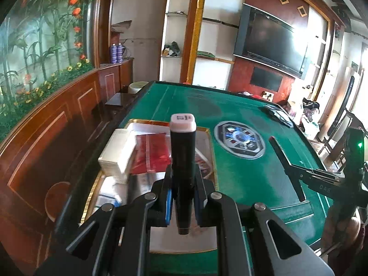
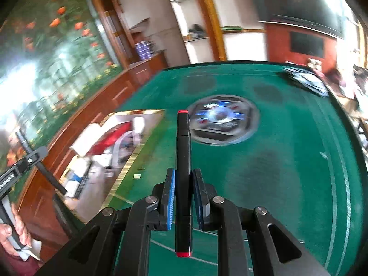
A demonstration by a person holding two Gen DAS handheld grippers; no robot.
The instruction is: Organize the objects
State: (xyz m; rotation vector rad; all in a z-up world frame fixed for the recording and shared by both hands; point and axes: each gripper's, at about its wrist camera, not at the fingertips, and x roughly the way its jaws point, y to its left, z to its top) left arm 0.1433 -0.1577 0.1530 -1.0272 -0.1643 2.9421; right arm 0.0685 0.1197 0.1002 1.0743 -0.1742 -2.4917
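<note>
**Two markers held above the green worktop**

In the left wrist view, the left tool (image 1: 182, 204) is closed tight on a black marker (image 1: 182, 161) with a white end cap. The marker stands up the middle of the frame, its capped end pointing away from the camera and its narrow dark end sticking out below the blue pads. Behind it, at centre left, a gold-edged tray (image 1: 208, 142) lies on the green worktop (image 1: 248, 172), holding a white box (image 1: 117, 154) and a red packet (image 1: 153, 156). The right tool appears at the right edge of this view as a dark frame with a green light.

In the right wrist view, which is blurred, the right tool (image 2: 183, 197) is pressed shut on a black marker with red ends (image 2: 183, 172). It runs straight up the lower middle of the frame, one red tip near the bottom, the other towards the round panel (image 2: 222, 120) at the worktop's centre. The tray sits at middle left. A hand (image 2: 13, 234) shows at lower left.
</note>
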